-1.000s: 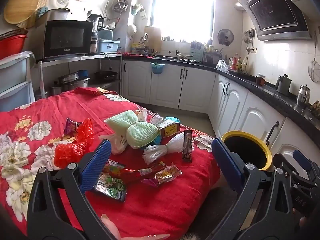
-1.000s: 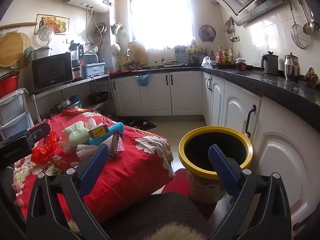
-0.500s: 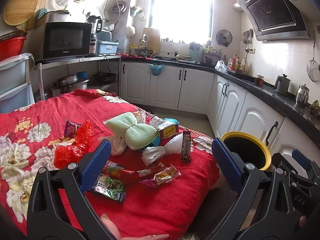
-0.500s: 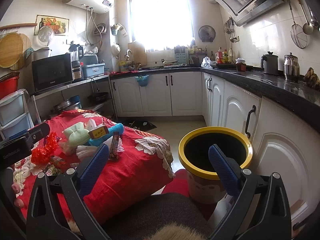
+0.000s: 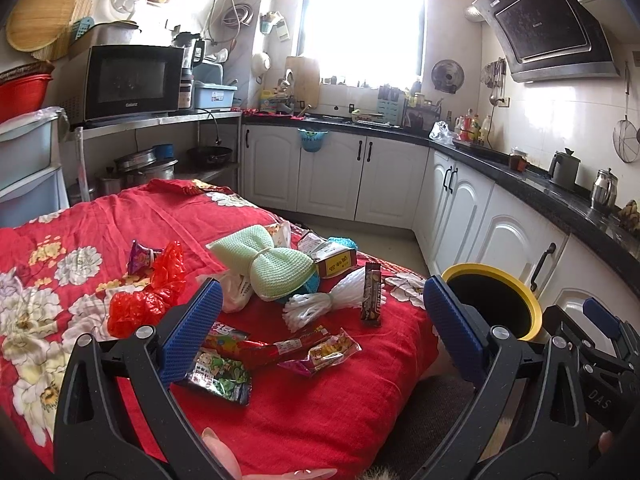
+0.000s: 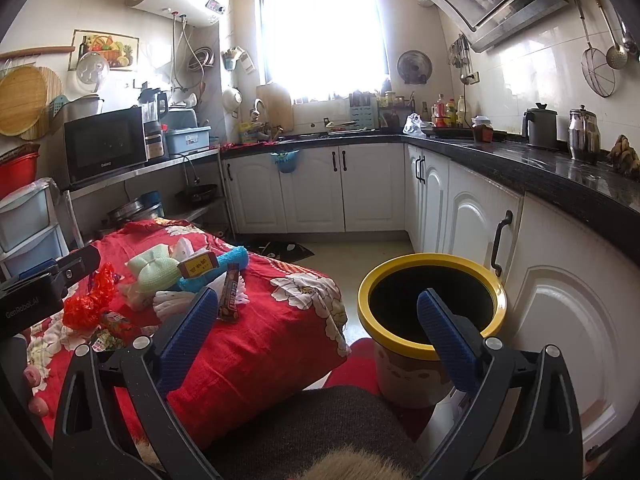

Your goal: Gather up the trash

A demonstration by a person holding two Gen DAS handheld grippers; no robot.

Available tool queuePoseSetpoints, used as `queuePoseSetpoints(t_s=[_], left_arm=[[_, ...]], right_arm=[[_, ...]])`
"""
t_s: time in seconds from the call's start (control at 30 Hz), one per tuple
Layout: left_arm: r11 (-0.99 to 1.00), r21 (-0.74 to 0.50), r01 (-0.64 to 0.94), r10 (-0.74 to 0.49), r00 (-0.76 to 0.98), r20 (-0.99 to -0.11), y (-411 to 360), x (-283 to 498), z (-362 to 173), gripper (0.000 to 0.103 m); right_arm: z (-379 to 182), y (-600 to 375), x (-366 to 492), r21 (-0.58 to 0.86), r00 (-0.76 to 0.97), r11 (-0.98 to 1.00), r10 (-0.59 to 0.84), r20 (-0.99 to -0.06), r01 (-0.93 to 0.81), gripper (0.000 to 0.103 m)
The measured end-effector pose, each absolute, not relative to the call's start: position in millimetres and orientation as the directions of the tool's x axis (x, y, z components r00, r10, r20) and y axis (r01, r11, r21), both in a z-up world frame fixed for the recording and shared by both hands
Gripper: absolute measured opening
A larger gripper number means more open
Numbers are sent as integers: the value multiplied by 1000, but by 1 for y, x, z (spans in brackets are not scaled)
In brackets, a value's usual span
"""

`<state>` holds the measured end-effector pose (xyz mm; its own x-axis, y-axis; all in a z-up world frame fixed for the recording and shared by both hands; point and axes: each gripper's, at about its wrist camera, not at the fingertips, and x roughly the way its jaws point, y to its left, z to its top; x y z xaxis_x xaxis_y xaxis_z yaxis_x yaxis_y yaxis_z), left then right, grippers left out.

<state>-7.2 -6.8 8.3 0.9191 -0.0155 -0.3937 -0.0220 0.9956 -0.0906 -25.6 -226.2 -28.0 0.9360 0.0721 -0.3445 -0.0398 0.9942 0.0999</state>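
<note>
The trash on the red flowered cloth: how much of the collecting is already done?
Nothing looks collected yet. The yellow-rimmed bin shows only a dark inside. Both the left gripper and right gripper are open and empty. The snack wrappers and red plastic bag remain.

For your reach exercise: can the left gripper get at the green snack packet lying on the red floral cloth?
Probably yes. The left gripper is open and empty, and the green snack packet lies flat on the red floral cloth just beside its left finger, with nothing on top of it.
</note>
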Motion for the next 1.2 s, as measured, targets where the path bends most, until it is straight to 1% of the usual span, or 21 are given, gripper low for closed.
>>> queuePoseSetpoints(t_s=[0.33,0.57,0.9,1.2], left_arm=[[994,-99,-38,-5,916,-402,0,-5,9,92],[988,-117,-99,44,915,-401,25,-2,7,92],[965,-141,-219,149,908,-392,74,-2,10,92],[942,-147,-301,215,879,-426,120,4,4,92]], right_arm=[[-23,-223,-23,101,931,993,97,-352,-65,97],[-21,-201,-13,87,912,983,183,-367,-163,97],[-20,-163,11,124,859,949,315,-403,-290,97],[-24,-125,41,141,797,910,410,-444,-389,97]])
